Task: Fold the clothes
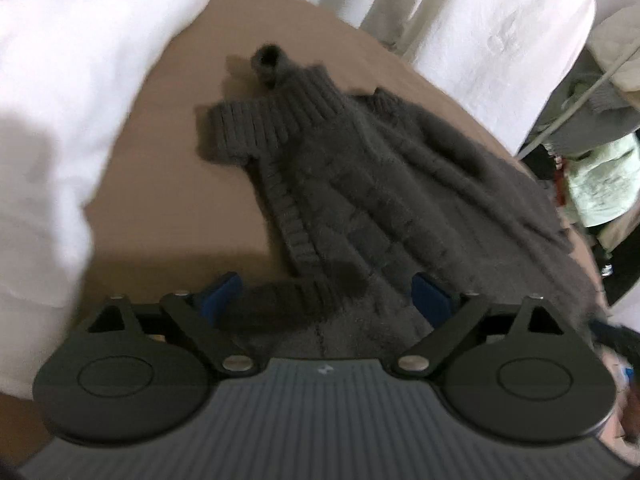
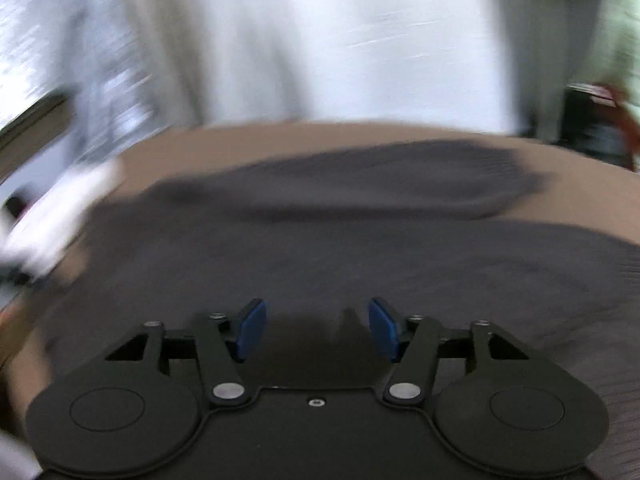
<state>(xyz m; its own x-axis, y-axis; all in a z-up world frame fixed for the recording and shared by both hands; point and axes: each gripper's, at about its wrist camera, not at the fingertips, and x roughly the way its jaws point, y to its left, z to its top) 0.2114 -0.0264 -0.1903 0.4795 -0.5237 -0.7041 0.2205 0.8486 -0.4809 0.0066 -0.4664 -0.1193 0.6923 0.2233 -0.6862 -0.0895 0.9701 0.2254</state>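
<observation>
Sweater (image 1: 384,184) flat beneath left gripper (image 1: 332,292) (pads spread, empty).

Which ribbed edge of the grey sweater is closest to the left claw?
The ribbed band running down the grey sweater toward the left claw; it ends between the open jaws. The ribbed collar lies farther up the brown surface.

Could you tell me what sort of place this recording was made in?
Probably a bedroom, though I can't be sure: a dark grey knit sweater lies on a brown sheet that looks like a bed, with a white pillow or duvet beside it and pale curtains behind.
</observation>
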